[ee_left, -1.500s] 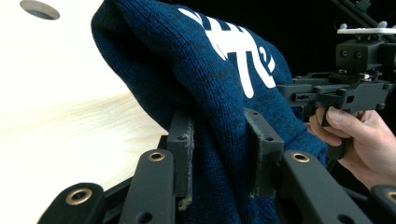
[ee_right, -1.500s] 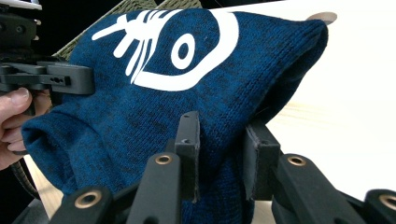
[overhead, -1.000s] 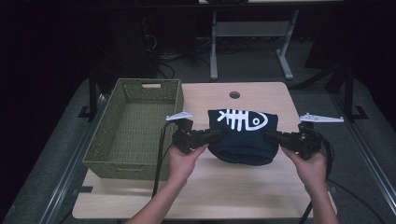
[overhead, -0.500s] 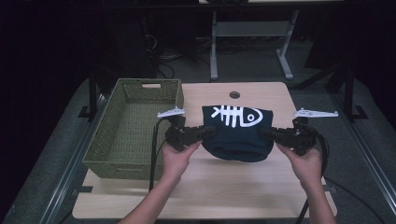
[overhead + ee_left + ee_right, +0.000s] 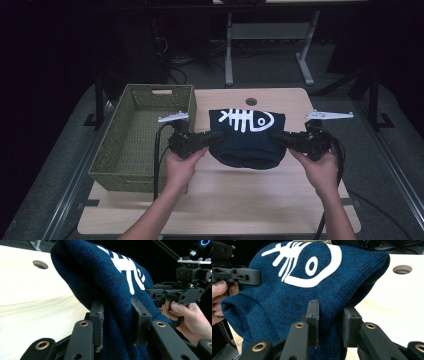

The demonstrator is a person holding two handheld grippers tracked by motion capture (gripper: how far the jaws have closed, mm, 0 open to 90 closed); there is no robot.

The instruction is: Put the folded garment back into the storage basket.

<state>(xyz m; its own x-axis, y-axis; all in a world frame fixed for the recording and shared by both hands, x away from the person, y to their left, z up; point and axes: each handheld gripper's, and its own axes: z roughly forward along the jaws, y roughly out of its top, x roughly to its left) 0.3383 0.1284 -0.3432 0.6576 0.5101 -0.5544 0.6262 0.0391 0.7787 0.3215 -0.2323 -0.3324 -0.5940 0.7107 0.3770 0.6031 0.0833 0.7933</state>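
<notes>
A dark blue knitted garment [image 5: 247,137] with a white fish-skeleton print hangs above the wooden table [image 5: 235,200], folded and sagging at its lower edge. My left gripper [image 5: 212,138] is shut on its left side, and my right gripper [image 5: 280,138] is shut on its right side. In the left gripper view the knit [image 5: 112,290] is pinched between the two pads [image 5: 99,315]. The right gripper view shows the fabric [image 5: 294,297] bunched between its pads [image 5: 314,312], with the fish head print on top.
A green woven basket [image 5: 142,135] stands on the table's left part, just left of my left gripper. A round cable hole [image 5: 251,101] is at the table's far edge. Dark floor and a desk frame [image 5: 270,40] lie beyond.
Both grippers have carried the garment up and a little to the left, toward the basket. It hangs higher above the table than before.
</notes>
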